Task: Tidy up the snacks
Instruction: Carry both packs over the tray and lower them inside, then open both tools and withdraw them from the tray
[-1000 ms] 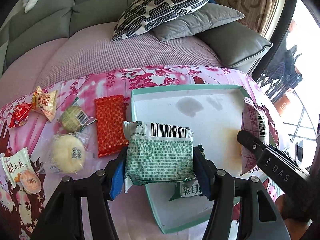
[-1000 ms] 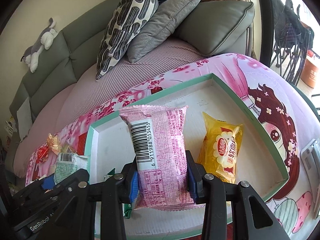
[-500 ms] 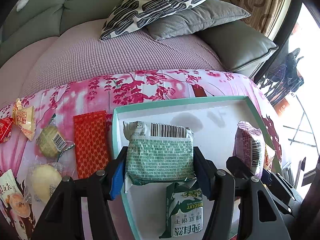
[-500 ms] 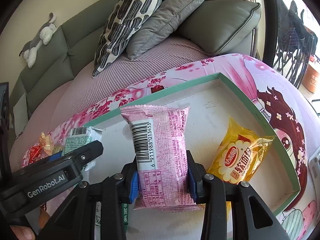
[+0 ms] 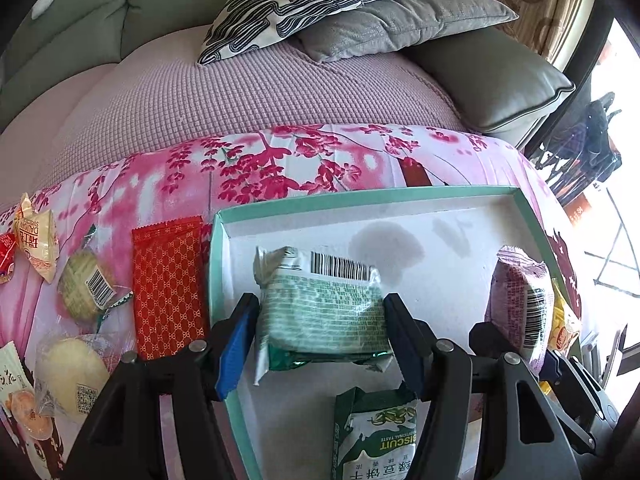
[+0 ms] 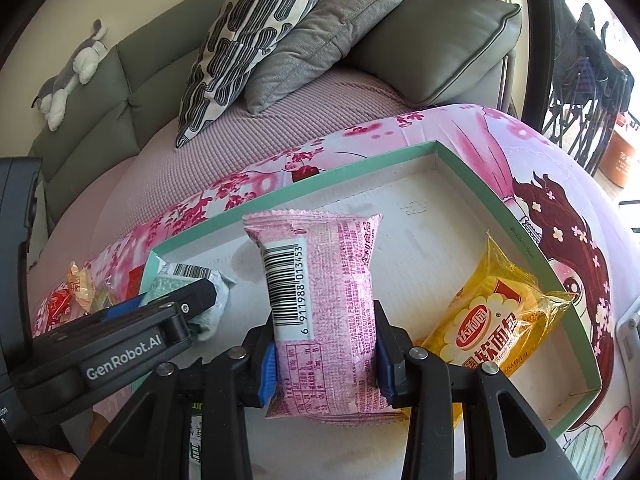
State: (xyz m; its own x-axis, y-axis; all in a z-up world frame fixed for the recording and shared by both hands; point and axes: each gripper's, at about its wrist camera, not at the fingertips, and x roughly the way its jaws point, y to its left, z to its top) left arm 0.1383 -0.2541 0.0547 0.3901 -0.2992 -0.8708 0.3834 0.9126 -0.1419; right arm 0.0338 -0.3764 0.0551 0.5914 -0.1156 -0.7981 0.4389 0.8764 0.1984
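Green pack [image 5: 322, 312] between the left tongs [image 5: 320, 344], over the tray [image 5: 360, 196]; jaws opening, left pad already clear. Pink pack [image 6: 320, 308] clamped in the right tongs [image 6: 323, 364], above tray floor. Both look light, soft, crinkly, probably slippery; grip mid-body across the width.

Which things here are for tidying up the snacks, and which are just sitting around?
For the job: teal tray, green packet in the opening left gripper, pink packet gripped by the right gripper, yellow packet, red packet.

Just lying about: patterned pillow, grey cushion, plush toy.
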